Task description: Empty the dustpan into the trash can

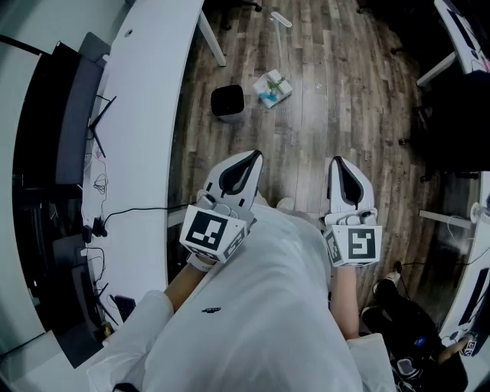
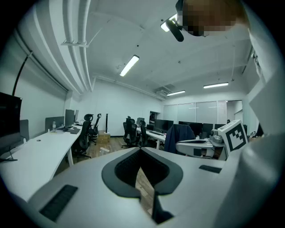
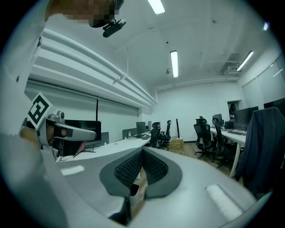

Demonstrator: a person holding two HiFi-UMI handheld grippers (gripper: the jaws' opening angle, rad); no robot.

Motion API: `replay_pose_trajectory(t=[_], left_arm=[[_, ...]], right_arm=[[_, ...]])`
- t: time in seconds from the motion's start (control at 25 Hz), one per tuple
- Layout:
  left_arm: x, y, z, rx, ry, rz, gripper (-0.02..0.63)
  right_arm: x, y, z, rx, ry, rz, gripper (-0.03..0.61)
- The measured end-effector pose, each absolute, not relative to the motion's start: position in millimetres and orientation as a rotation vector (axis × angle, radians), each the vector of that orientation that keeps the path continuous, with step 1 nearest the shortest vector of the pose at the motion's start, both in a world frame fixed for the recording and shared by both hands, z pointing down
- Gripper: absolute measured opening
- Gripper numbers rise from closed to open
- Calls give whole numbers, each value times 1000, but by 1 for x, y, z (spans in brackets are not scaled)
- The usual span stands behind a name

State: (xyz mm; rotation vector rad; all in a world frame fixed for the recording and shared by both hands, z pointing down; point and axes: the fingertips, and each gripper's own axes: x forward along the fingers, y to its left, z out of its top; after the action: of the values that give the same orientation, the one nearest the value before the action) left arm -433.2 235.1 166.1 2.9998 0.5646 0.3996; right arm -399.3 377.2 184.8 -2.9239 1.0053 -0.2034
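In the head view a small black trash can [image 1: 227, 102] stands on the wooden floor beside the white desk. Just right of it lies a white dustpan [image 1: 272, 89] holding some litter, its long handle [image 1: 280, 20] reaching away from me. My left gripper [image 1: 256, 158] and right gripper [image 1: 337, 162] are held side by side in front of my body, well short of both things. Both are shut with nothing between the jaws, as the left gripper [image 2: 140, 149] and right gripper [image 3: 142, 152] show in their own views.
A long curved white desk [image 1: 145, 115] with cables and a monitor runs along the left. Another desk leg [image 1: 438, 70] and dark chairs stand at the right, and a bag [image 1: 406, 329] lies by my right foot. Wooden floor [image 1: 337, 92] stretches ahead.
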Motion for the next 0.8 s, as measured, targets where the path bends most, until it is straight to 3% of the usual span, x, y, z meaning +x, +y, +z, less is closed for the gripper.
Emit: replay_pose_trajectory(t=[0.8], left_arm=[[-415, 249, 178, 2999, 536, 474, 6]], right_arm=[[-395, 424, 210, -2918, 846, -285, 9]])
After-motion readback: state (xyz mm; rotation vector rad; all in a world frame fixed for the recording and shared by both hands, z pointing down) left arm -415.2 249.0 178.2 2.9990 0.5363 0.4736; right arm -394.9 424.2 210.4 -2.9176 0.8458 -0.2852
